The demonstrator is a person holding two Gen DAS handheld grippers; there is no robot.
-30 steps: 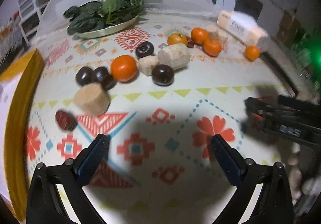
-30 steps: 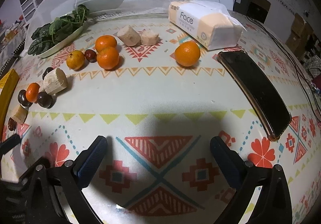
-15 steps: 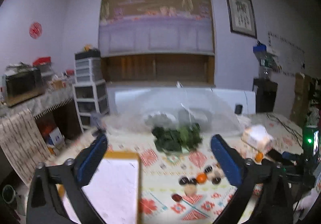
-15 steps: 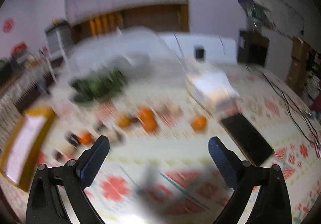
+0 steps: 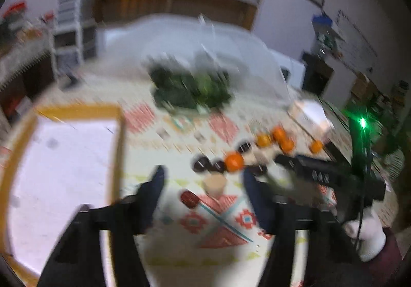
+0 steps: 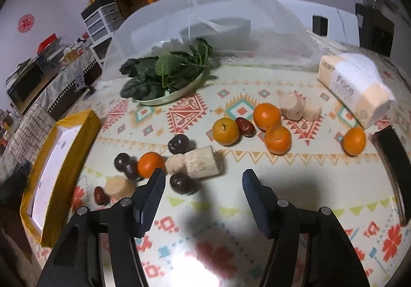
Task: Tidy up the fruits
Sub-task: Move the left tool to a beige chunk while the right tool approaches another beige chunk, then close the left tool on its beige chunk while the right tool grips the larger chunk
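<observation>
Listing from the left, we record a yellow-rimmed tray [image 6: 64,155] at the edge of the patterned surface [image 6: 295,179]. Next, a red date [image 6: 101,195] beside a pale cut chunk [image 6: 118,186], then dark round fruits [image 6: 125,164] touching a small orange [image 6: 149,164]. Behind stands a plate of greens [image 6: 167,78]. Right of middle, three oranges [image 6: 267,116] cluster around another date [image 6: 245,126]; a lone orange [image 6: 354,141] lies near a tissue pack [image 6: 357,89]. Our right gripper [image 6: 201,180] has its jaws wide apart, holding nothing. Our left gripper [image 5: 203,181], heavily blurred, appears likewise spread and unladen.
</observation>
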